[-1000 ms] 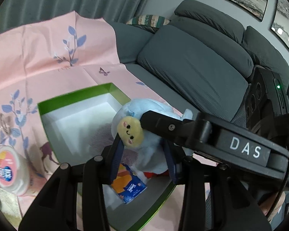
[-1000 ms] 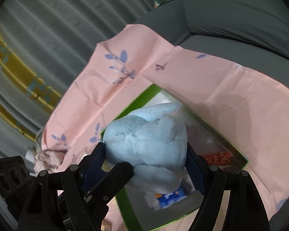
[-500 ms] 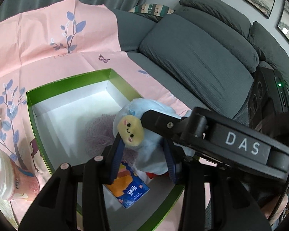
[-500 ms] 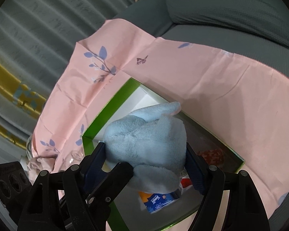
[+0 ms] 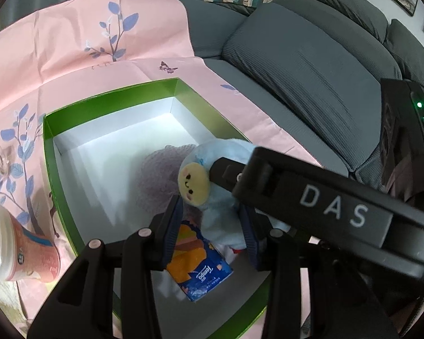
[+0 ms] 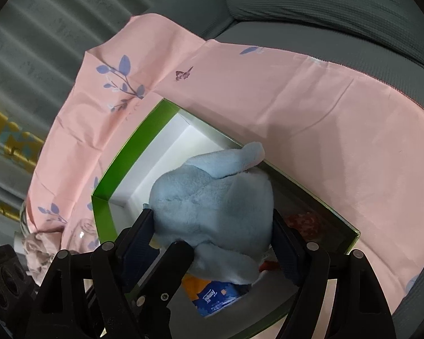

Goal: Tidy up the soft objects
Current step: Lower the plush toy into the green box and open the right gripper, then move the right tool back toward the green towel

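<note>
Your left tongs (image 5: 212, 226) are clamped on the lower part of the plush (image 5: 214, 175). Your right tongs (image 6: 213, 234) are clamped on its wide blue back (image 6: 212, 212). Both pairs hold the same toy, one from each side.

In the left view, a black finger (image 5: 311, 197) of your right tongs crosses in front, just right of the toy's yellow face. That finger has white letters on it.

The plush hangs over the box (image 5: 51, 147), above the end nearest your tongs. You cannot tell if it touches anything in there. The box has green walls and a white floor.

Right under the tongs, inside the box, lies a tissue pack (image 5: 198, 268). It is blue and orange. The right view shows it too (image 6: 212, 293), below the toy. Just past the left tongs, a purple mesh puff (image 5: 161, 178) sits on the box floor, partly behind the plush. Something red (image 6: 302, 223) lies in the box to the right of the right tongs. It is too hidden to name.

The box sits on a pink cloth (image 5: 70, 56) with blue leaves. The cloth lies over a grey sofa (image 5: 311, 70), which runs off past the tongs to the right.

To the left of the left tongs, outside the box, stands a pink cup (image 5: 14, 248) with a white lid.
</note>
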A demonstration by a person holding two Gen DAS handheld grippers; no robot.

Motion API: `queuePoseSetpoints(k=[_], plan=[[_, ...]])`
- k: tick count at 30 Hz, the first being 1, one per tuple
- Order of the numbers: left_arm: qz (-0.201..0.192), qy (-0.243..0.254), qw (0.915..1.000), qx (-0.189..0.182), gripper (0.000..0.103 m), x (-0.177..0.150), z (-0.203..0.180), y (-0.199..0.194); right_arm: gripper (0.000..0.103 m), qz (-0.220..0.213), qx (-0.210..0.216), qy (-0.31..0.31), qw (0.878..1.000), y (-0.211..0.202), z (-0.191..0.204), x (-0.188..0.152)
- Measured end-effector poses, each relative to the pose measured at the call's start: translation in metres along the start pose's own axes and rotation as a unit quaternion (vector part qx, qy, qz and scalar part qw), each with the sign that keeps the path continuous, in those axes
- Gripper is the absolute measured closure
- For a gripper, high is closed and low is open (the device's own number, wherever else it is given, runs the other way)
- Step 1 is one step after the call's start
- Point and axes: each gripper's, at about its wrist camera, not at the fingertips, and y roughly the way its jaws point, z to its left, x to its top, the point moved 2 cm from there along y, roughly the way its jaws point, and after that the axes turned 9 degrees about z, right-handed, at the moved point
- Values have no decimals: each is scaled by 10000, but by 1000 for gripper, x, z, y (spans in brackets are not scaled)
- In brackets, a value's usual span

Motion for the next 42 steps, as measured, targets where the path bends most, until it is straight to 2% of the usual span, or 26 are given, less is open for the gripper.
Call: queuePoseSetpoints(k=[4,7,10,12,14,18,20,25,32,36,39,42], plan=[[-69,-81,9999,33,61,-2,3,-10,21,-99,-125,-173,9997,-7,7,-3],[-195,-141,9996,111,51,-4,6,-25,19,-294,-332,-324,9985,-18,13,-6],[-406,-186,9990,25,36,-7,10,-47,15,-594,-414,-483,9962,-34,21,-10],[-567,-238,9981,-16,21,-11,14,-63,10,-760,-345,-561,9949,-44,26,-13],[-713,-293,9970,-37,20,-15,18,-78,8,-916,-264,-696,9930,-55,35,-18],[-965,-468,9942,63,2,-28,35,-112,7,-1107,-110,-1066,9881,-69,55,-28],[-1058,-551,9927,156,1,-37,43,-126,3,-1178,-82,-1251,9851,-74,66,-35],[-1277,-1012,9860,366,1,-71,78,-167,2,-1270,-116,-1679,9775,-81,94,-51],[-1596,-1772,9659,1010,1,-130,136,-222,2,-1380,113,-2190,9659,-93,125,-75],[-1757,-2282,9453,1534,1,-172,174,-245,2,-1324,296,-2448,9600,-96,141,-86],[-1788,-2661,9316,1715,1,-195,202,-249,2,-1065,794,-2633,9555,-97,156,-98],[-1791,-2935,9175,1998,1,-211,228,-250,2,-568,1651,-2942,9397,-93,180,-119]])
